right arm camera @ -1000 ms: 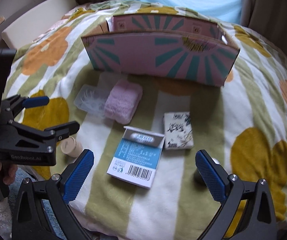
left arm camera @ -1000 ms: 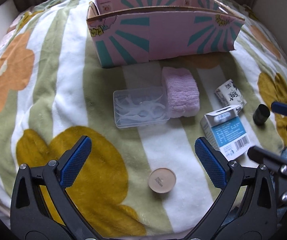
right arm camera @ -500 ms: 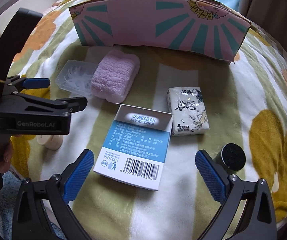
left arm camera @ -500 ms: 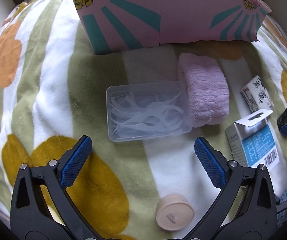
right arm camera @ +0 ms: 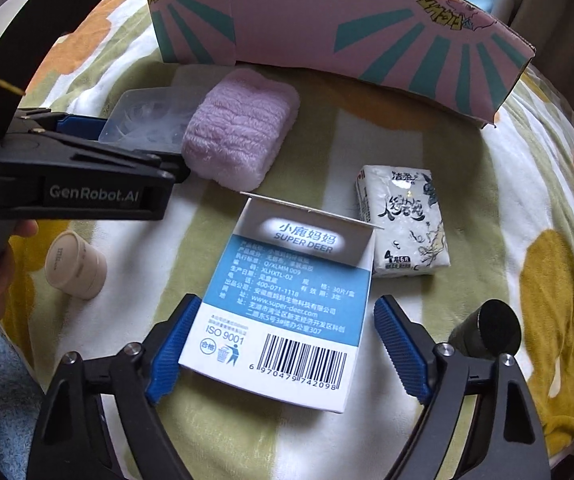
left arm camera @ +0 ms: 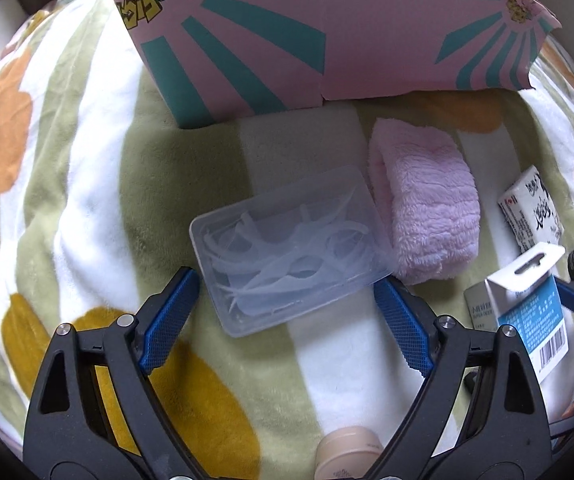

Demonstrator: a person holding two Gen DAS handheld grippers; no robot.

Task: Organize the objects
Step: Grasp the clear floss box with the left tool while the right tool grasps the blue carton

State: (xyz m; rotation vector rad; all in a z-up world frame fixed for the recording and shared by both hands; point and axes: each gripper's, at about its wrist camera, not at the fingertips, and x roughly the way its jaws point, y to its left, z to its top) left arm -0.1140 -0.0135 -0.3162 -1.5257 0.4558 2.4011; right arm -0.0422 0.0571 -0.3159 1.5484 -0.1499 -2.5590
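A: Floss-pick case, clear plastic, lies on the flowered blanket with its near end between the blue pads of the left gripper; jaws spread wide, neither pad visibly pressing it.

B: Right gripper?

A: Also spread; its pads flank the near end of the blue-and-white carton, which lies flat, barcode up; the left pad looks just at the carton's edge, the right one apart from it.

B: Around them?

A: Beige round jar to the left; black cap to the right; tissue pack just beyond the carton; pink fluffy cloth touching the case; farthest, the pink-and-teal cardboard box.
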